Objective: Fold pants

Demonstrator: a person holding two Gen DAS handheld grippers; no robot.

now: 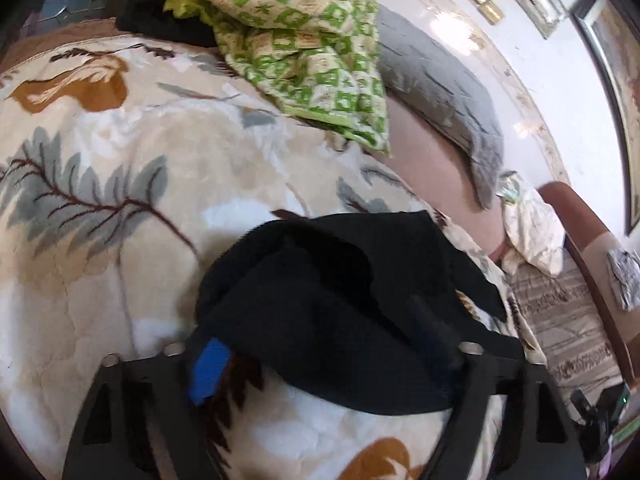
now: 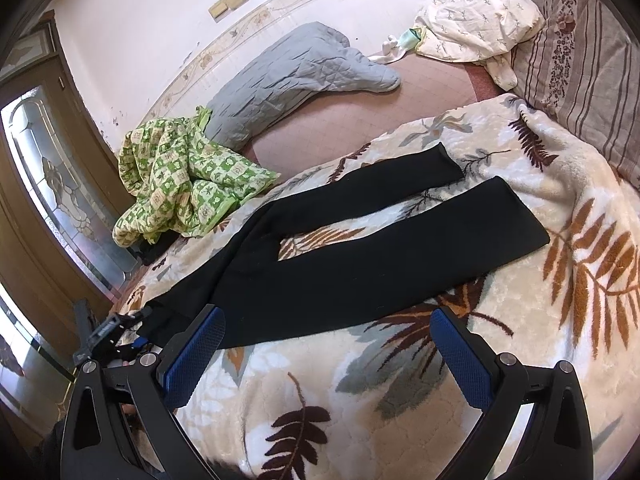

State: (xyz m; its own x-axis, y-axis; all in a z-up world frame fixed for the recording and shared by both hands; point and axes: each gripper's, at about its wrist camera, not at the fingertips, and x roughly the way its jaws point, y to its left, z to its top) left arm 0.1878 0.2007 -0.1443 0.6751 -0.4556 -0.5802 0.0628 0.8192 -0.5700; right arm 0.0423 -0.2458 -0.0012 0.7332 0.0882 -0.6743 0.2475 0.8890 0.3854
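Black pants [image 2: 320, 264] lie spread on a cream leaf-patterned blanket [image 2: 520, 320], both legs stretched toward the far right. My right gripper [image 2: 328, 344] is open and empty, hovering just in front of the near leg's edge. In the left wrist view the waist end of the pants [image 1: 340, 300] is bunched and drapes over my left gripper [image 1: 320, 372]. The cloth lies between its fingers and hides the right finger; a blue pad [image 1: 210, 372] shows on the left one. The left gripper also appears in the right wrist view [image 2: 116, 332] at the waist end.
A green-patterned quilt [image 2: 180, 184] is heaped at the blanket's far left. A grey quilted pad [image 2: 292, 80] lies on the pink mattress by the wall. A cream pillow [image 2: 476, 16] and striped cushion [image 2: 580, 64] sit at the far right. A wooden door [image 2: 40, 160] is at left.
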